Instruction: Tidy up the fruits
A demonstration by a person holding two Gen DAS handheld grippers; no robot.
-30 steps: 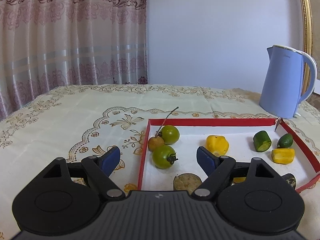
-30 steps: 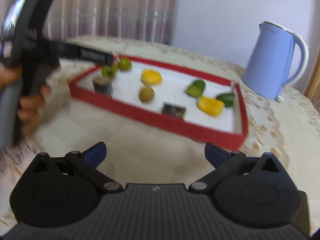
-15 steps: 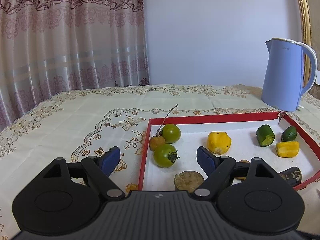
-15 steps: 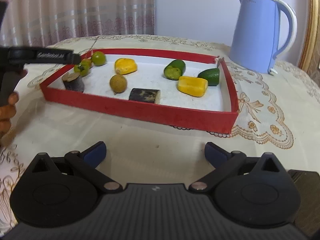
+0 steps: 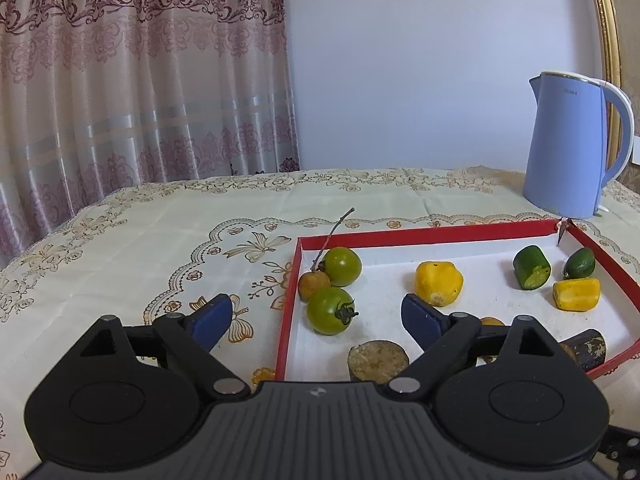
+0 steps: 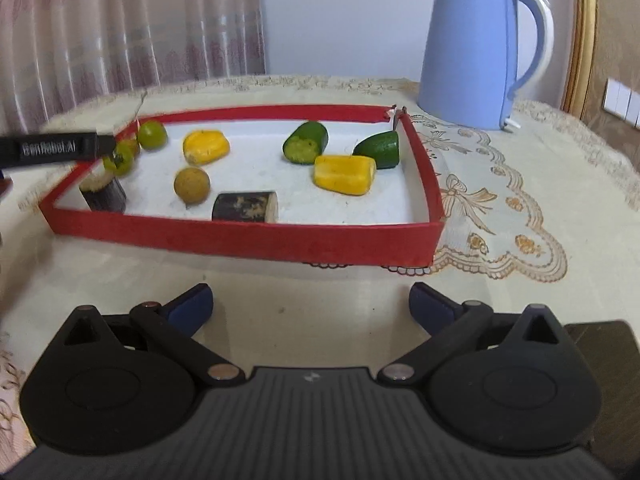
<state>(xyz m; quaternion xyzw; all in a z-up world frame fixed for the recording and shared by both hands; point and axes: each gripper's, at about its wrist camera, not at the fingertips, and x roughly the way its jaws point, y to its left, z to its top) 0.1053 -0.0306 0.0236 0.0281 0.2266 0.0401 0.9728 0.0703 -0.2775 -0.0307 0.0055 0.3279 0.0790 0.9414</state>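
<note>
A red tray [image 5: 440,234] with a white floor holds two green tomatoes [image 5: 341,266], a brown longan [image 5: 314,285], yellow pieces [image 5: 439,283], cut cucumber pieces [image 5: 531,267] and dark-skinned chunks [image 5: 378,360]. My left gripper [image 5: 316,316] straddles the tray's left wall, its jaws opening. The nearer tomato [image 5: 330,310] shows in the gap, and neither pad touches it. My right gripper [image 6: 310,308] stands open over the tablecloth, short of the tray's front wall [image 6: 240,236], with nothing between its fingers. The left gripper's black body [image 6: 52,148] reaches in over the tray's left corner.
A blue kettle [image 5: 576,148] stands behind the tray's far right corner, also in the right wrist view as the kettle [image 6: 476,48]. A floral tablecloth [image 5: 160,240] covers the table. Curtains hang behind on the left, and a gold frame [image 6: 584,32] stands at the right.
The right wrist view has rolled level and steadied in front of the tray. The person's hand has left its left edge. The left gripper's fingers stand slightly wider apart.
</note>
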